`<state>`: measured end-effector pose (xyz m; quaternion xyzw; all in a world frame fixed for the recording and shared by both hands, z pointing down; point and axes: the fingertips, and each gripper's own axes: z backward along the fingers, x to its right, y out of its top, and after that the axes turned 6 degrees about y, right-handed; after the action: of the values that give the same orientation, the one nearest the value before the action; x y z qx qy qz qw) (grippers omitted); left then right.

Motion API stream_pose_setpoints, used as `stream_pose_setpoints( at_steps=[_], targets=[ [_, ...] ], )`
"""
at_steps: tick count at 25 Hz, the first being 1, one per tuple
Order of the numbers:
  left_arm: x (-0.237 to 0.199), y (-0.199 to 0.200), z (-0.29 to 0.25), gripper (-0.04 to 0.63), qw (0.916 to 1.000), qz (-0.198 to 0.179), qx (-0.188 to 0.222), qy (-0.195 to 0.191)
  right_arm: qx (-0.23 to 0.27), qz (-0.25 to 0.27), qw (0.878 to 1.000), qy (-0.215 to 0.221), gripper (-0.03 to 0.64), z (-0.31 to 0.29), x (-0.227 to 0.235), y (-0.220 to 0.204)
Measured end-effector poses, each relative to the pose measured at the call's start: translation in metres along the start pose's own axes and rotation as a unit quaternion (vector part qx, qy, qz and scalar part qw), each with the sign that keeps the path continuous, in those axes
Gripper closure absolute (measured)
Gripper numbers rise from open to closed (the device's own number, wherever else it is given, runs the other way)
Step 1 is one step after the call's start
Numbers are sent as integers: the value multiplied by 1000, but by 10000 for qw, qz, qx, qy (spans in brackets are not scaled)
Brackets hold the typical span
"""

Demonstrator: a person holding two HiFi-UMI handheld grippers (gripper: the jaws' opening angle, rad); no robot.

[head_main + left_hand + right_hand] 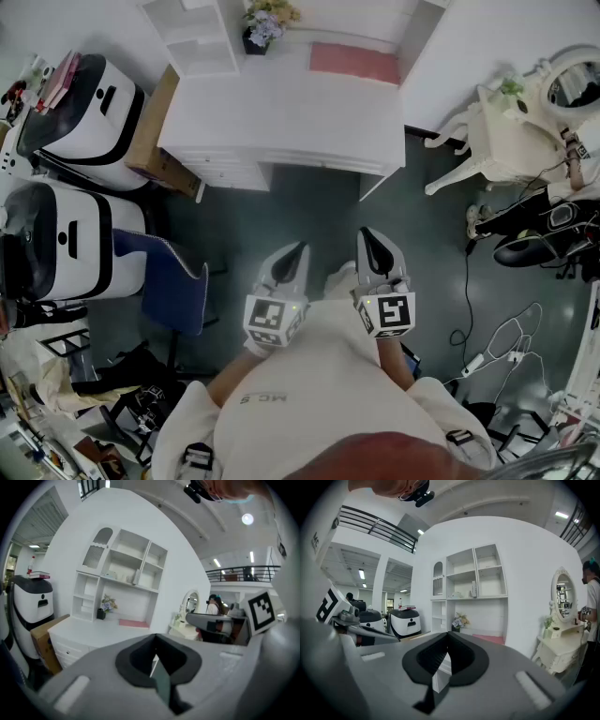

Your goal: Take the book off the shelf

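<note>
A white desk (281,112) with a shelf unit (126,569) on top stands ahead of me, across a stretch of dark floor. On a middle shelf a small pale thing (473,588) stands upright; it is too small to tell if it is the book. A flat pink thing (354,62) lies on the desktop under the shelves. My left gripper (298,251) and right gripper (367,234) are held close to my body, side by side, pointing at the desk. Both are shut with nothing between the pads, the left (157,660) and the right (440,660) alike.
A flower pot (265,26) sits at the back of the desk. Two white machines (84,108) and a cardboard box (155,131) stand to the left, with a blue chair (173,281) nearer. A white dressing table with a mirror (511,131) and floor cables (506,342) are on the right.
</note>
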<state>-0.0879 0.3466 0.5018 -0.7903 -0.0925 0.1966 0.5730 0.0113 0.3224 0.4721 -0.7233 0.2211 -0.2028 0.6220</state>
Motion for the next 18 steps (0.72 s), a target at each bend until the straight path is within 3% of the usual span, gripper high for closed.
stream_pose_setpoints(
  at_steps=[9, 18],
  targets=[
    [19, -3, 52, 595, 9994, 10, 65, 339, 84, -98, 9999, -49, 618, 55, -18, 15],
    [80, -7, 33, 595, 9992, -127, -102, 370, 87, -583, 9981, -191, 620, 108, 24, -4]
  ],
)
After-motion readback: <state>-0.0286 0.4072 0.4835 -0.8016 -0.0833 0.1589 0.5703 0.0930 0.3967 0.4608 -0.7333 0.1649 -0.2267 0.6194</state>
